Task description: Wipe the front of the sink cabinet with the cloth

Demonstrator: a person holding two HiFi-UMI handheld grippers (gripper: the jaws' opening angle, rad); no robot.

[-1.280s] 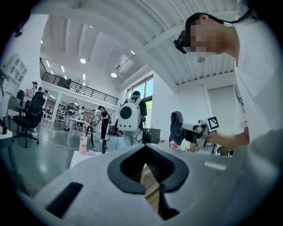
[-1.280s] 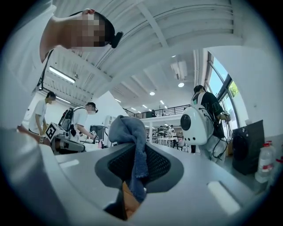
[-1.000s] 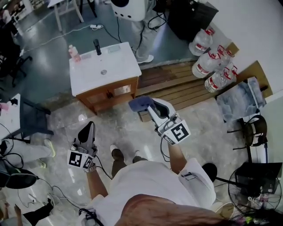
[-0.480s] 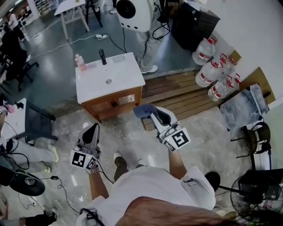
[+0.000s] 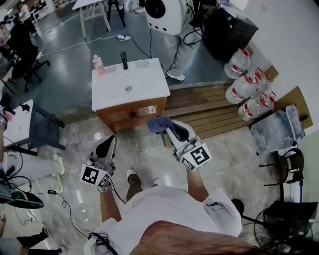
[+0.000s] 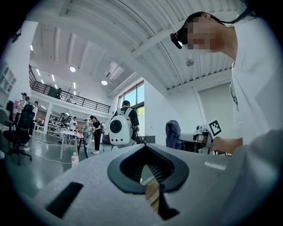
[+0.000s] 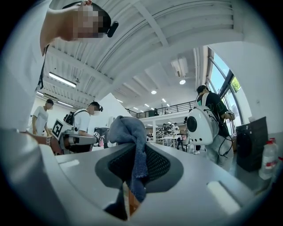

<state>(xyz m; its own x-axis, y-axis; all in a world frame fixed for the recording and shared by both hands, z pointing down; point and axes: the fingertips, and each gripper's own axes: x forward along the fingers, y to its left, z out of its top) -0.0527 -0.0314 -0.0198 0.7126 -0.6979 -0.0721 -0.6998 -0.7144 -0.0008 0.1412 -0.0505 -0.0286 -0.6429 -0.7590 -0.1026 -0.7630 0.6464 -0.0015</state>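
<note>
The sink cabinet (image 5: pixel 130 113) has a white top and a wooden front, and it stands ahead of me on the floor. My right gripper (image 5: pixel 167 126) is shut on a blue cloth (image 5: pixel 158 123) and hovers just before the cabinet's front right corner, apart from it. In the right gripper view the cloth (image 7: pixel 131 137) bunches above the jaws and hangs down between them. My left gripper (image 5: pixel 106 146) is held lower left of the cabinet, its jaws closed together with nothing between them. The left gripper view shows the left gripper (image 6: pixel 152 195) pointing into the room.
A black faucet (image 5: pixel 124 60) and a pink bottle (image 5: pixel 98 63) stand on the cabinet top. A person with a round white backpack (image 5: pixel 167 14) is behind it. Wooden planks (image 5: pixel 209 107) and water jugs (image 5: pixel 244 89) lie to the right, a table (image 5: pixel 17 124) to the left.
The cabinet has drawn closer and shifted right in the head view as I step toward it. Both grippers keep their poses, and the cloth stays in the right one.
</note>
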